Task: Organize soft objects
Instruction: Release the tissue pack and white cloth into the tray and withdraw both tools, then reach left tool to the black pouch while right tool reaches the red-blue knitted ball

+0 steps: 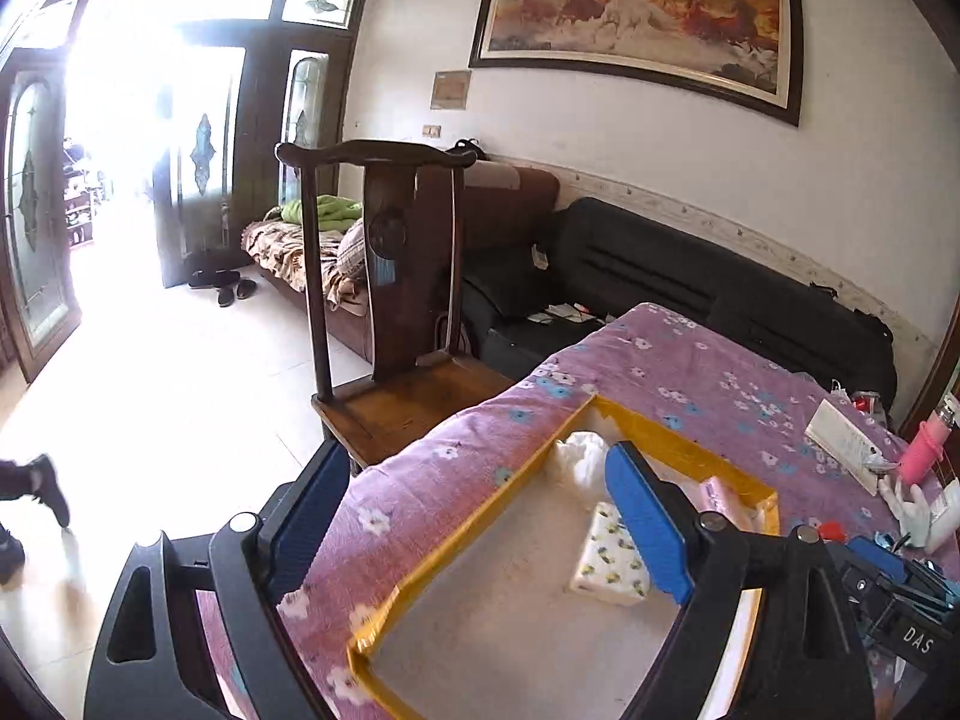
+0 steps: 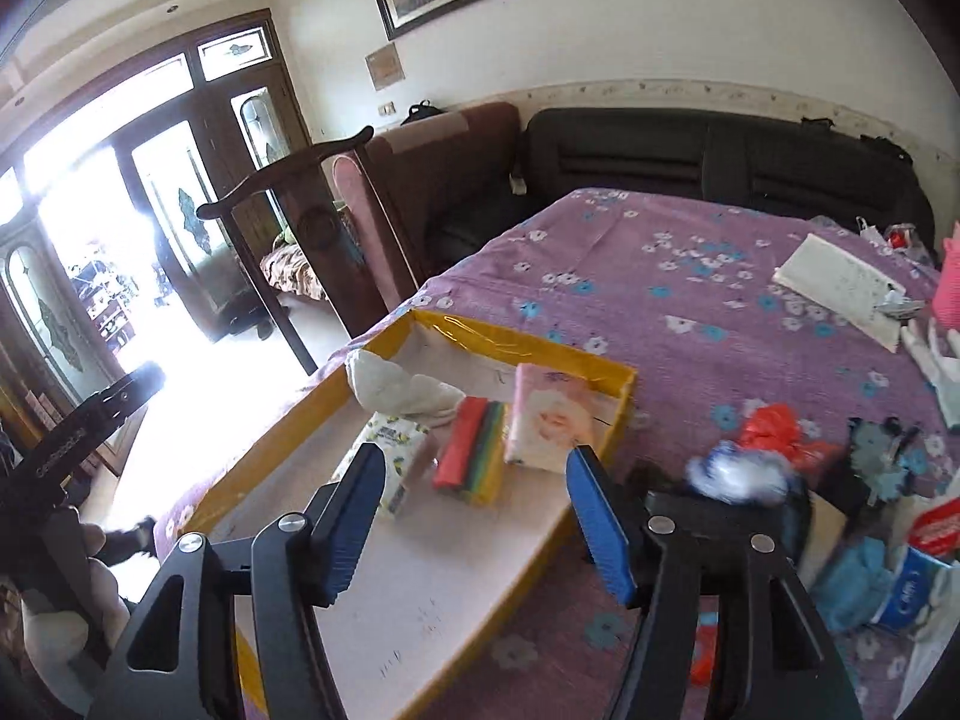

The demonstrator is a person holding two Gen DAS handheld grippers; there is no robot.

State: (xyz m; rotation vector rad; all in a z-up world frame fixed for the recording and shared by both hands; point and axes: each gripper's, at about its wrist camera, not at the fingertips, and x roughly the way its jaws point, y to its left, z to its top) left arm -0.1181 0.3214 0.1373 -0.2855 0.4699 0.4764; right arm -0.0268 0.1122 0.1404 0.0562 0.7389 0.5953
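A shallow yellow-rimmed box (image 2: 528, 345) (image 1: 474, 525) lies on the purple flowered tablecloth. In it are a white crumpled cloth (image 2: 402, 387) (image 1: 579, 456), a lemon-print tissue pack (image 2: 393, 453) (image 1: 609, 561), a stack of coloured sponge cloths (image 2: 471, 450) and a pink tissue pack (image 2: 552, 417) (image 1: 723, 498). My right gripper (image 2: 477, 507) is open and empty, just above the box near the sponge stack. My left gripper (image 1: 480, 501) is open and empty over the box's left rim. Soft items lie right of the box: a red bag (image 2: 774, 429), a blurred blue-white bundle (image 2: 738, 474).
A dark wooden chair (image 1: 384, 276) stands at the table's left edge. Black and brown sofas (image 1: 690, 276) line the wall. A white box (image 2: 840, 288), a white glove (image 2: 936, 360), a pink bottle (image 1: 924, 447) and blue packets (image 2: 882, 588) sit on the table's right side.
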